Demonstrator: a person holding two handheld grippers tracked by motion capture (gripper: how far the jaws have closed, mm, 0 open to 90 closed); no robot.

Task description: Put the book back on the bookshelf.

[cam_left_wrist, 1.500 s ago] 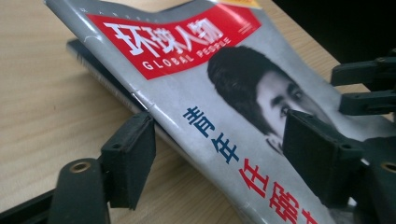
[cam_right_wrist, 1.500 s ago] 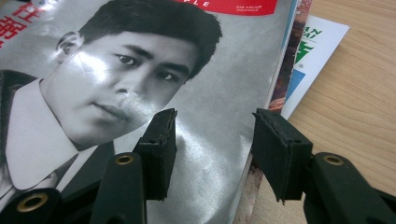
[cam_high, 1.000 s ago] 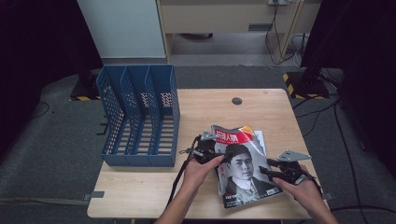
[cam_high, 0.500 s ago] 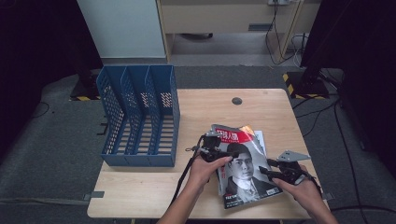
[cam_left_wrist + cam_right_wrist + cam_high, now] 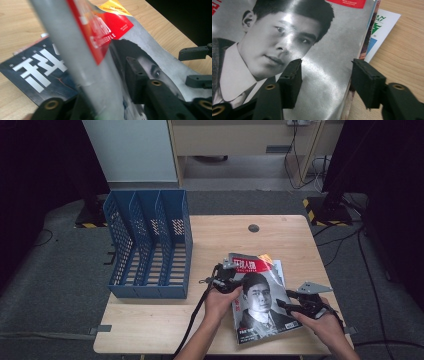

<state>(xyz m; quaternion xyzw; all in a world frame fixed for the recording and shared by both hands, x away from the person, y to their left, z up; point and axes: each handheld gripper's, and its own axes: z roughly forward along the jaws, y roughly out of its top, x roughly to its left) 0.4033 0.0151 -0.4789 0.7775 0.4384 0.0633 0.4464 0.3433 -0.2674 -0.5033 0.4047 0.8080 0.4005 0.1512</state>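
Down at the near edge of the table [image 5: 160, 330], the right gripper [image 5: 291, 304] sits at the right-hand edge of the top magazine [image 5: 260, 300], its jaws spread wide apart. The right gripper view makes this plain: one jaw hovers over the glossy cover [image 5: 317, 65], the other out past the stack's edge over bare wood, with nothing pinched between them, though whether they touch the paper I cannot tell. That view also brings out the edges of other magazines beneath and a white leaflet [image 5: 382, 27] poking out underneath.

A little farther in, the left gripper [image 5: 227, 275] is at the magazine's left edge. From above it just looks parked there; the left gripper view shows the cover [image 5: 82, 50] lifted and curling up between its jaws, clamped on it, with a dark magazine [image 5: 37, 72] lying flat below.

Farther left stands a blue file rack [image 5: 147, 245], well apart from the stack.
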